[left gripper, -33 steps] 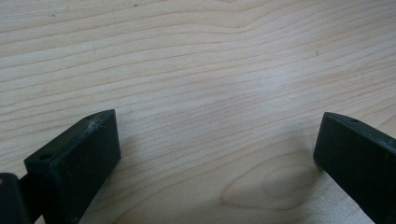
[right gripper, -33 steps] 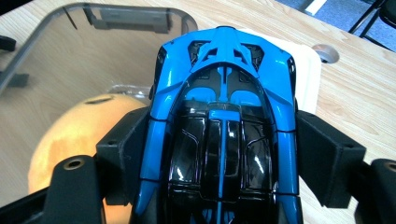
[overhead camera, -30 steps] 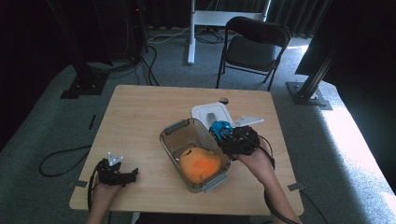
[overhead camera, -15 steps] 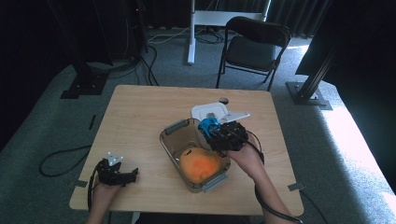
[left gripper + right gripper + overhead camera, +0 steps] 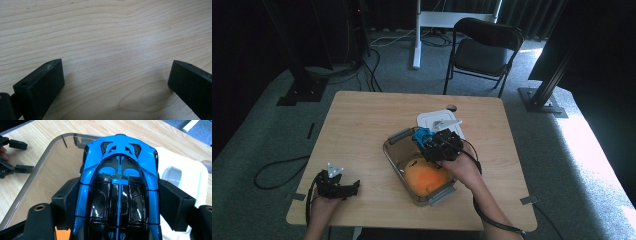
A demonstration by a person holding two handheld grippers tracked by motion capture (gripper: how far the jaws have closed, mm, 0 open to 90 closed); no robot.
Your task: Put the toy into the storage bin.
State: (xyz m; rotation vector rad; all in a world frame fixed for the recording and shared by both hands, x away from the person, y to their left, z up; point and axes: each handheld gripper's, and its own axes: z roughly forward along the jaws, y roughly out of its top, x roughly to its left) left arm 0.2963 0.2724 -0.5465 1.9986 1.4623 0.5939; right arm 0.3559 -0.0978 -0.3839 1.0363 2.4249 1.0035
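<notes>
In the high view the right gripper (image 5: 432, 142) hangs over the clear container's (image 5: 393, 146) far end, clamped on a blue toy car (image 5: 421, 136) — an orange object (image 5: 424, 179) lies in the container nearer the person than this gripper. The left gripper (image 5: 344, 187) rests low on the bench (image 5: 362, 125).

In the left gripper view, its jaws stand wide apart over bare wood.

In the right gripper view, the car (image 5: 120, 187) sits between the pressing jaws above the container (image 5: 45, 152) — a white lid (image 5: 185, 175) lies beyond.
</notes>
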